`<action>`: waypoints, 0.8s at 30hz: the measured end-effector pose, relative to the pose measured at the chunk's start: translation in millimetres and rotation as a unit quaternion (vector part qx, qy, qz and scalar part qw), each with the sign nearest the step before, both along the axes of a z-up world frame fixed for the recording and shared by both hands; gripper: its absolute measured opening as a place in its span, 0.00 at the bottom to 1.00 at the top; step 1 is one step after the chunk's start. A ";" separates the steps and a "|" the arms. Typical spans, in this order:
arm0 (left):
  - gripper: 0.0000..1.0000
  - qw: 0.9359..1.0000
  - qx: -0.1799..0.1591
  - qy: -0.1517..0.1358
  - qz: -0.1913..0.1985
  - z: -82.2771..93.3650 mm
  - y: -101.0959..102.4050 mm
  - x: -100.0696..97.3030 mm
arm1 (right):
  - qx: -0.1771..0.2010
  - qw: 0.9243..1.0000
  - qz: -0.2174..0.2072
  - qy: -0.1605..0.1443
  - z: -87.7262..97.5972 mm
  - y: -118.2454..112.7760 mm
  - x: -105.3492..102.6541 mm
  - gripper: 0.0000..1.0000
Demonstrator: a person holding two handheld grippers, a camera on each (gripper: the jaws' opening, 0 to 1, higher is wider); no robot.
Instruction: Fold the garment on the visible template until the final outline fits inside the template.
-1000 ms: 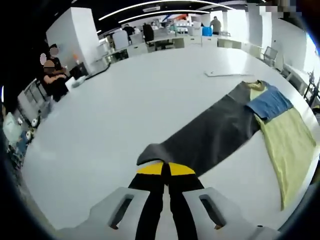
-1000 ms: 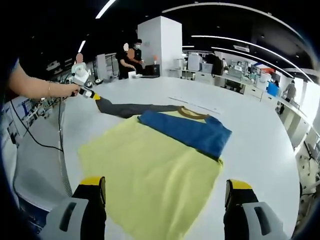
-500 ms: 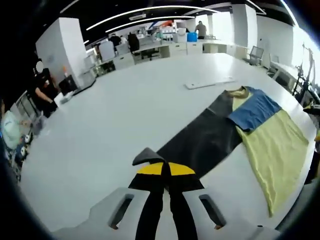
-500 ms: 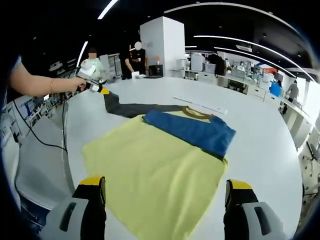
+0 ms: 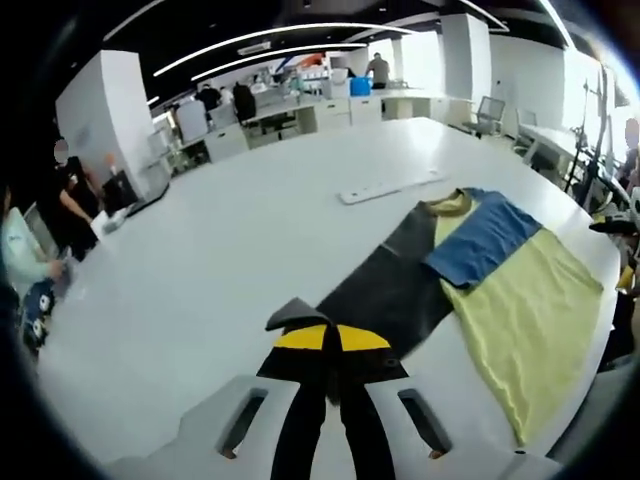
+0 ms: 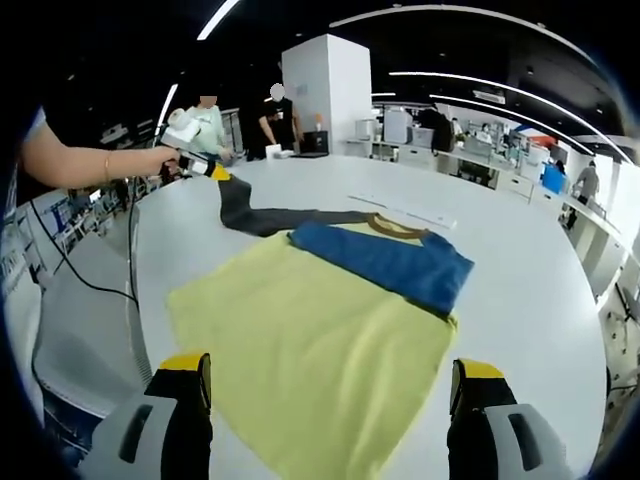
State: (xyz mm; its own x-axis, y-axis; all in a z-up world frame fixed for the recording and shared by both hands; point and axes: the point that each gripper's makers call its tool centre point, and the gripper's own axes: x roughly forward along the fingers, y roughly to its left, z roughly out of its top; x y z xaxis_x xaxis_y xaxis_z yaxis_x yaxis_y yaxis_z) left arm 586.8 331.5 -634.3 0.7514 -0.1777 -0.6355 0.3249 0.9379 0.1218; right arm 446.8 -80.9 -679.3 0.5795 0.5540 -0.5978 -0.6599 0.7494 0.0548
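Shirt [image 6: 320, 300] lies flat on white table [image 5: 200, 270], yellow body nearest the right tongs, blue sleeve [image 6: 385, 262] folded across the chest, grey sleeve [image 5: 385, 290] stretched out sideways. Left tongs [image 5: 331, 338] clenched on the grey cuff, lifting it slightly off the table; seen from the right gripper view, left tongs [image 6: 215, 172] sit at the far left edge, held by a hand [image 6: 160, 158]. Right tongs [image 6: 330, 385] released, jaws wide apart, hovering just short of the yellow hem. White strip [image 5: 390, 184] lies beyond the collar. People stand at desks beyond the table.
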 end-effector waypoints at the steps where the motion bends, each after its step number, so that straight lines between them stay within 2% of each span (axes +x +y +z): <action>1: 0.00 1.000 -0.001 -0.001 -0.002 1.0 -2.3 0.8 | 0.001 1.000 0.001 0.000 0.1 0.3 -0.3 0.99; 15: 0.00 0.999 -0.024 -0.026 -0.023 16.0 -44.7 18.1 | 0.006 1.000 0.009 0.000 1.8 3.2 -5.0 0.99; 24: 0.00 0.998 -0.029 -0.026 -0.048 16.4 -73.4 25.9 | 0.008 1.000 0.009 0.002 1.5 5.4 -8.4 0.99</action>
State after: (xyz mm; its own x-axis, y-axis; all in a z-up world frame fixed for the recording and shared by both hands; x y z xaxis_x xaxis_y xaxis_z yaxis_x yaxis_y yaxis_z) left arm 612.6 258.2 -617.9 0.7614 -0.2858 -0.5818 0.4079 0.9088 0.0874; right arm 438.4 -75.4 -677.8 0.5664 0.5740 -0.5914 -0.6737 0.7358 0.0690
